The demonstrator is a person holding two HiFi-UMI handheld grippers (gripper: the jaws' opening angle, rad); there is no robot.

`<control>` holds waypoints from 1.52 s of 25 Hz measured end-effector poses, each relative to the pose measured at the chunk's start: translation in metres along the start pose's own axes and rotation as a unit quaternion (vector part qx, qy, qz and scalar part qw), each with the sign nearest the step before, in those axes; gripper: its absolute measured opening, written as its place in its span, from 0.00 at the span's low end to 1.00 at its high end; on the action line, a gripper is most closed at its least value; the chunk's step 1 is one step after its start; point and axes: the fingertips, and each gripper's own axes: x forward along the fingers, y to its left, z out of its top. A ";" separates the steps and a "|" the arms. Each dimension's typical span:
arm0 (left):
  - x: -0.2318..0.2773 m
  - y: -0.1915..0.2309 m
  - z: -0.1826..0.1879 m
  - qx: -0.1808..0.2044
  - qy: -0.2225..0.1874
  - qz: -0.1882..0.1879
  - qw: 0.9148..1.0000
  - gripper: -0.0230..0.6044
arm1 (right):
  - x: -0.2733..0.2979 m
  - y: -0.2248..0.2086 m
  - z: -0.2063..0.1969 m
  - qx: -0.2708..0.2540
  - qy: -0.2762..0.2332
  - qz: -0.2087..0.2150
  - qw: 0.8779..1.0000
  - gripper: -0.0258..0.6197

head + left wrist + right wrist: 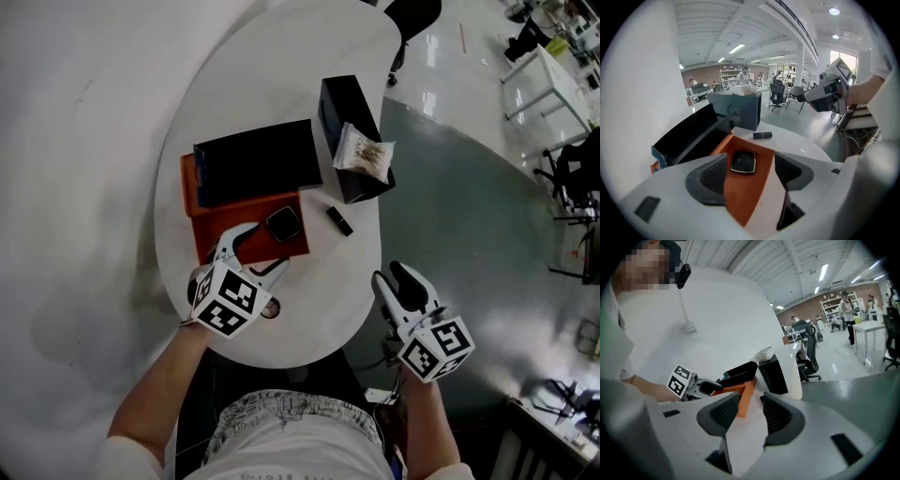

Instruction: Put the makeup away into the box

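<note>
The left gripper (255, 255), jaws apart and empty, is noted just short of the compact (283, 224), which lies flat on the orange tray (214, 230) straight ahead of its jaws; the right gripper (394, 277), likewise released and empty, is held farther off.

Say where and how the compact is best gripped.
Probably grip the compact across two opposite side edges, coming down from above. It lies flat on the orange tray, so only its thin, straight sides offer a hold.
</note>
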 end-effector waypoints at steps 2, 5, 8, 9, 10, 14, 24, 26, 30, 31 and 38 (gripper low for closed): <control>-0.009 -0.004 0.002 -0.003 -0.009 0.006 1.000 0.57 | -0.004 0.004 0.000 -0.004 -0.001 0.003 1.000 0.31; -0.024 -0.010 0.005 -0.013 -0.025 0.016 0.999 0.57 | -0.010 0.012 -0.001 -0.015 0.003 0.010 1.000 0.31; -0.039 -0.015 0.004 -0.023 -0.037 0.029 0.999 0.57 | -0.013 0.021 -0.002 -0.031 0.008 0.019 0.999 0.31; -0.043 -0.016 0.002 -0.026 -0.040 0.034 0.998 0.57 | -0.013 0.024 -0.003 -0.037 0.011 0.022 0.999 0.31; -0.047 -0.018 0.000 -0.030 -0.043 0.038 0.998 0.57 | -0.012 0.026 -0.005 -0.042 0.014 0.025 0.999 0.31; -0.061 -0.022 -0.013 -0.048 -0.055 0.053 0.996 0.57 | -0.006 0.037 -0.016 -0.056 0.027 0.042 0.997 0.31; -0.094 -0.028 -0.057 -0.101 -0.074 0.082 0.989 0.57 | 0.022 0.070 -0.046 -0.096 0.070 0.089 0.989 0.32; -0.097 -0.030 -0.071 -0.113 -0.075 0.088 0.987 0.57 | 0.029 0.076 -0.056 -0.103 0.081 0.098 0.986 0.32; -0.104 -0.033 -0.098 -0.139 -0.074 0.101 0.982 0.57 | 0.044 0.089 -0.079 -0.123 0.109 0.118 0.979 0.33; -0.106 -0.034 -0.104 -0.144 -0.074 0.104 0.981 0.57 | 0.047 0.092 -0.085 -0.130 0.116 0.123 0.977 0.34; -0.117 -0.036 -0.138 -0.174 -0.076 0.124 0.974 0.57 | 0.071 0.115 -0.120 -0.164 0.154 0.152 0.963 0.34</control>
